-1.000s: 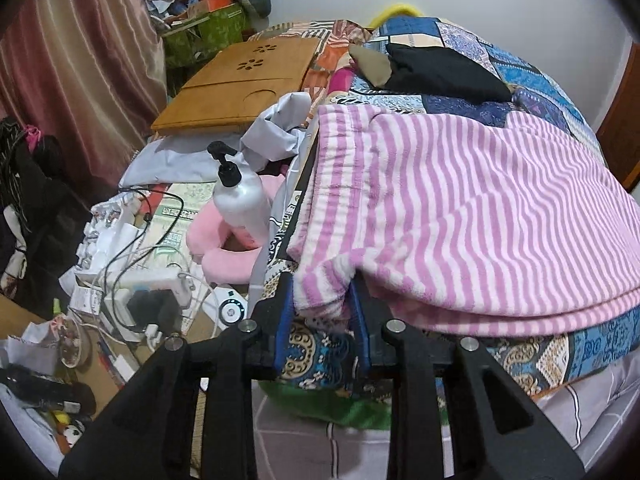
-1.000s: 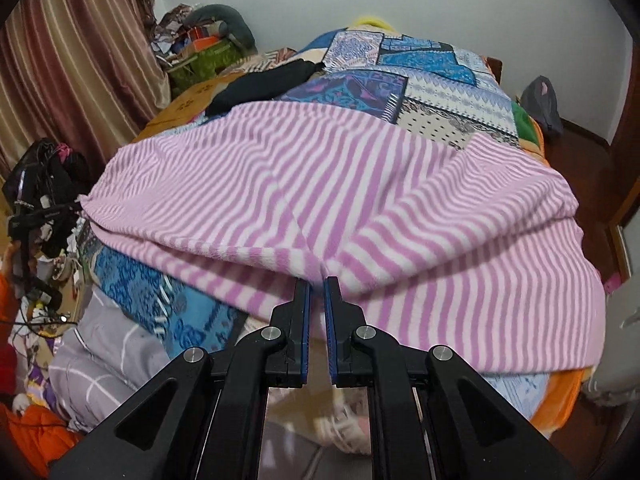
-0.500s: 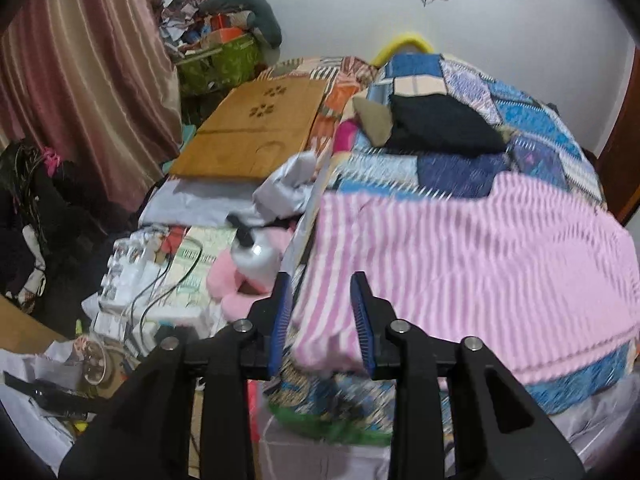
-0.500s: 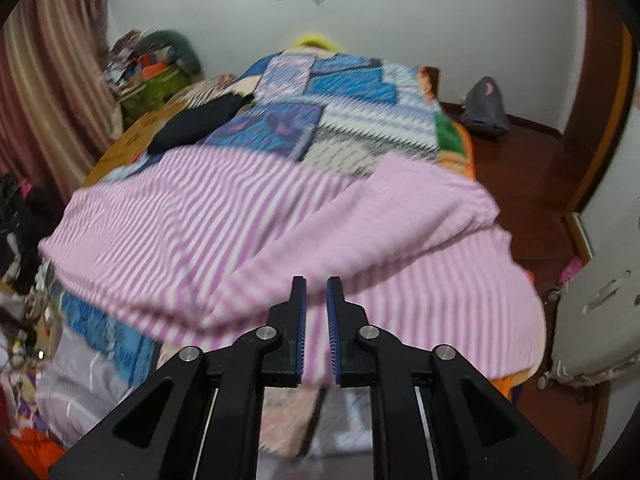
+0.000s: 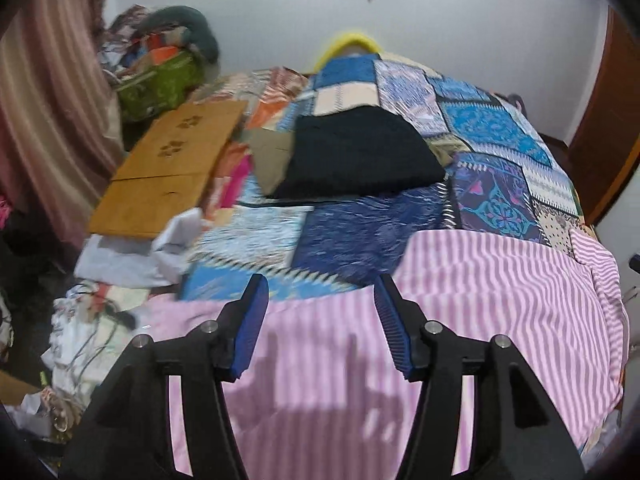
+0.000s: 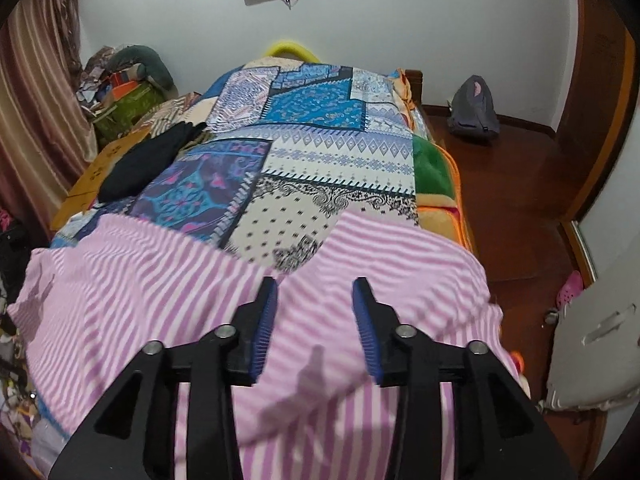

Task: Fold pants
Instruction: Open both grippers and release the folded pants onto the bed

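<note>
The pink-and-white striped pants lie spread across the near end of the bed; they also fill the lower half of the right wrist view. My left gripper is open and empty, held above the pants' left part. My right gripper is open and empty above the pants' right part, near a notch in their far edge. Neither gripper touches the cloth as far as I can see.
A patchwork quilt covers the bed. A black garment lies on it further back. A wooden board and clutter sit to the left. The wooden floor with a grey bag lies to the right.
Both grippers let go of the pants' near edge and opened wide. Both rose and moved forward over the pants, which now lie flat on the bed.
</note>
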Demonstrator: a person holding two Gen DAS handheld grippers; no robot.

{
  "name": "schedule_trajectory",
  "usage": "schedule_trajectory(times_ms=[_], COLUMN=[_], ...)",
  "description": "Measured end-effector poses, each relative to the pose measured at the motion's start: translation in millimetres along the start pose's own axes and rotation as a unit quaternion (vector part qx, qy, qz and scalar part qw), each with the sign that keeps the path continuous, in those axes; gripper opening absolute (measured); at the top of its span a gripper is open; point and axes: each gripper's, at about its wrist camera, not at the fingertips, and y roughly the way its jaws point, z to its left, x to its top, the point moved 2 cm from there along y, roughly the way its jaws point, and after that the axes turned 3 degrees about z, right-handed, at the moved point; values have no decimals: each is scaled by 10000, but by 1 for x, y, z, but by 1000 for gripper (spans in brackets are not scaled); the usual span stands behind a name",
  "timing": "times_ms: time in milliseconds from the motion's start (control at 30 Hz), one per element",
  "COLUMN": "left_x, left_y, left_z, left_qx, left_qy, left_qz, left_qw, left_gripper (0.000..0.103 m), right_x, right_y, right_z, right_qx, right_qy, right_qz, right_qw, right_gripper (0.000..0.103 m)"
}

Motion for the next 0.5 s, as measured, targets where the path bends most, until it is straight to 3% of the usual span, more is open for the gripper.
schedule_trajectory(times_ms=[200,500], left_x=[14,10], left_y=[57,95], left_z=[-34,-52], left_qx=[-51,-97], left_qy=[226,407], left_qz=[304,591], left_qw=[9993,9974], left_gripper=[55,55], right_x=[30,54], right_y=[64,153], right_z=[-13,-32], right_qx=[-5,-312], right_qy=[-5,-141], right_qz=[316,1037], right_qw=[9995,9940], right_gripper=[45,46])
